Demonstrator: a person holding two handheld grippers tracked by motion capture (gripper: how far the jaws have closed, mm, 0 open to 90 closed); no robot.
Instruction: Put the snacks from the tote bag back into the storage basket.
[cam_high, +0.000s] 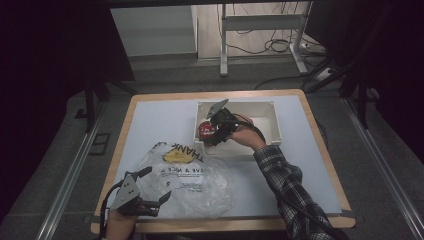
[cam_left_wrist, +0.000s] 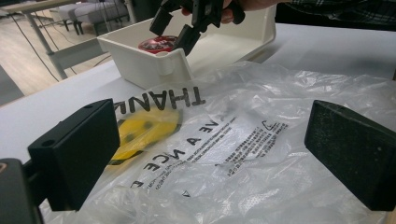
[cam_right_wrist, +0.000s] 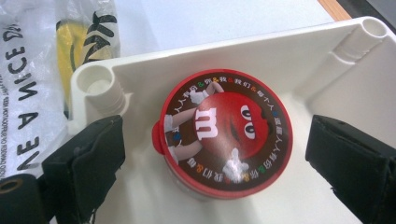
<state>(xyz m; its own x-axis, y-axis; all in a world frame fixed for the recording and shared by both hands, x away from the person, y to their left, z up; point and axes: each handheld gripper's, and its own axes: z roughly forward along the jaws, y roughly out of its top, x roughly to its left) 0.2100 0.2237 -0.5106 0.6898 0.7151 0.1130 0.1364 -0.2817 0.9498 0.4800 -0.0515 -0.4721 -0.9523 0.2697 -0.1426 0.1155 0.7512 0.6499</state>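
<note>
A round can with a red and brown M&M's lid (cam_right_wrist: 224, 130) stands in the near-left corner of a white plastic box (cam_right_wrist: 280, 60). My right gripper (cam_right_wrist: 215, 163) hangs over it, open, one jaw on each side of the lid with a gap on both sides. From above, the can (cam_high: 205, 129) sits under that gripper (cam_high: 214, 135) at the box's left end. My left gripper (cam_left_wrist: 210, 154) is open low over a clear plastic bag (cam_left_wrist: 224, 135) printed with black letters and a yellow face, nothing between its jaws. It sits at the table's front left (cam_high: 155, 202).
The box (cam_high: 272, 107) stands at the back middle of the pale table (cam_high: 310, 165), which has a wooden border. The crumpled bag (cam_high: 195, 180) covers the front left, touching the box's front wall. A plaid sleeve (cam_high: 285, 175) crosses from the bottom right.
</note>
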